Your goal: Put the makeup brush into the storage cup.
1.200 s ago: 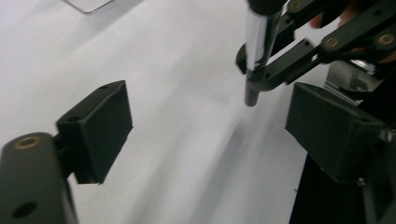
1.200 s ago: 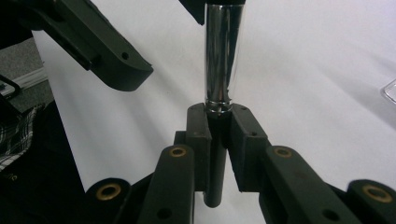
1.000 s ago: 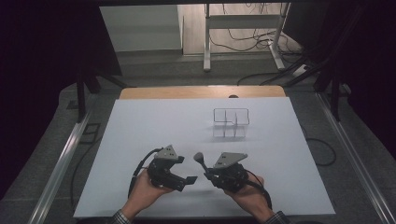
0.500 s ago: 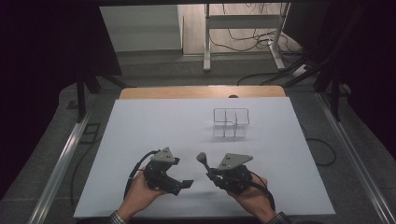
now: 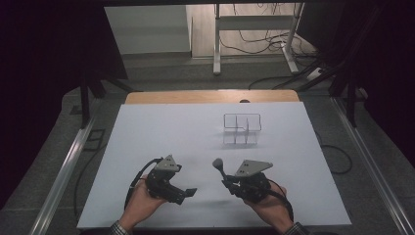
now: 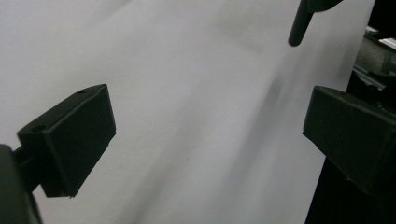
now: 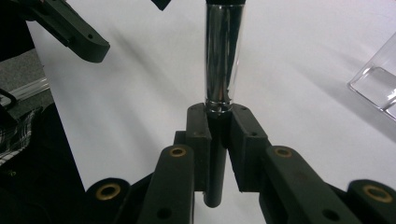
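White tabletop (image 5: pixel 161 127), dark room all round. Right tongs (image 7: pixel 218 122) are clenched on a shiny brush handle (image 7: pixel 223 56), held upright near the front edge. Left tongs (image 6: pixel 205 140) have just been opening, nothing between them. Risk: such a low grip lets the handle tip before it reaches the clear rack (image 5: pixel 241 129).

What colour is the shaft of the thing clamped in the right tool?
Shiny silver, with a black lower end; the shaft shows best in the right gripper view.

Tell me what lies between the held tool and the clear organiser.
Nothing: bare white table separates the tool in the right gripper from the clear organiser, per the high view.
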The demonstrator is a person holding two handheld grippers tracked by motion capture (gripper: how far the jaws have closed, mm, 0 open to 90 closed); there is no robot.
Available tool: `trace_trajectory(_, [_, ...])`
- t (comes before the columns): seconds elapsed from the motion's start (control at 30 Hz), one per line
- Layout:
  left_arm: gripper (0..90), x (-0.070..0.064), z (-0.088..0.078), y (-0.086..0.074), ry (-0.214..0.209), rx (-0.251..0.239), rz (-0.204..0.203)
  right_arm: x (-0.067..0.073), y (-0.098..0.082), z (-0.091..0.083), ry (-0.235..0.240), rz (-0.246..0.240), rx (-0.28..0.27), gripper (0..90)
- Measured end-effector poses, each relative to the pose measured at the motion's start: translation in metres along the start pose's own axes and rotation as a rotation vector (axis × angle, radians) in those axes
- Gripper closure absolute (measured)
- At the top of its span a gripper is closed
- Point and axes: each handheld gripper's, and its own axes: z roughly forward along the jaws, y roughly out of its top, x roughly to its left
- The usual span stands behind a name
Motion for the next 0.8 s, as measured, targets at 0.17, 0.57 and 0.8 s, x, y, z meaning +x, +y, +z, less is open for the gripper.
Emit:
trace_trajectory(0.17, [2.3, 0.001, 0.0, -0.003, 0.043, 0.022, 0.02, -0.002, -0.001, -0.001, -0.001, 0.003, -0.001, 78.1])
trace_trajectory(0.57, [2.1, 0.006, -0.007, -0.01, 0.084, 0.042, 0.026, -0.008, -0.004, -0.004, -0.009, 0.017, 0.001, 78.1])
trace_trajectory(0.8, [1.9, 0.006, -0.01, -0.014, 0.1, 0.038, 0.022, -0.012, -0.005, -0.007, -0.015, 0.029, -0.004, 78.1])
